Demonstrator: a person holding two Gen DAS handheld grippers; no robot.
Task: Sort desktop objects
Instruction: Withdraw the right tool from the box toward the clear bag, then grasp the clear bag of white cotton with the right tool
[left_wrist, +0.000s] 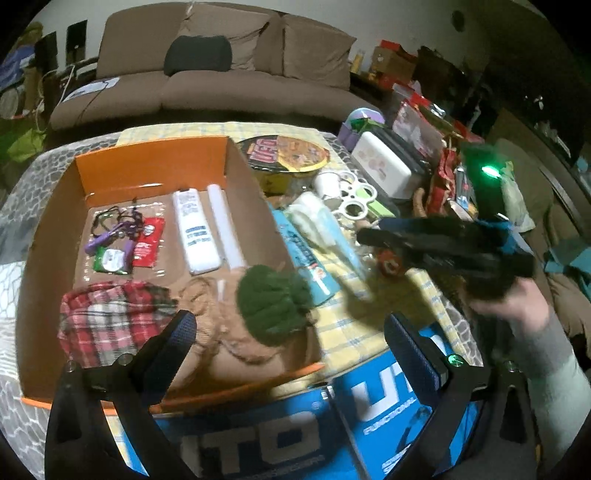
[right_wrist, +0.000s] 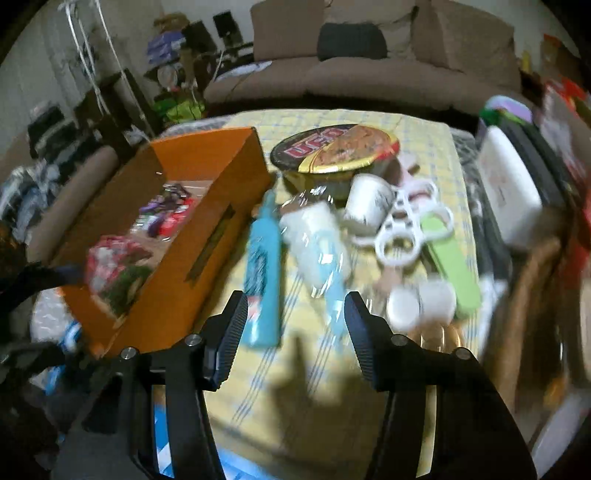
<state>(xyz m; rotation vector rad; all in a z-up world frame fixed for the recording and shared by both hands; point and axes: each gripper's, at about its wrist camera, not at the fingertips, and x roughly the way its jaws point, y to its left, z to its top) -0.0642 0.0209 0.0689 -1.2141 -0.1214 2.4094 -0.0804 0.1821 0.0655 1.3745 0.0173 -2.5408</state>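
Left wrist view: the left gripper (left_wrist: 291, 332), jaws spread and empty, hangs over the near edge of the orange box (left_wrist: 147, 162), whose floor holds a white remote (left_wrist: 195, 232) and plaid cloth (left_wrist: 107, 321). Right wrist view: the right gripper (right_wrist: 295, 325), part-open and empty, stands over bare yellow tabletop (right_wrist: 295, 387) near a teal tube (right_wrist: 262, 273); only the box's outer right wall shows.

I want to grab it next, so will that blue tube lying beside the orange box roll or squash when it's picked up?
The blue tube looks rounded and lies flat on the tablecloth, so a nudge may roll it. It seems a soft squeeze tube, likely to give under pressure.
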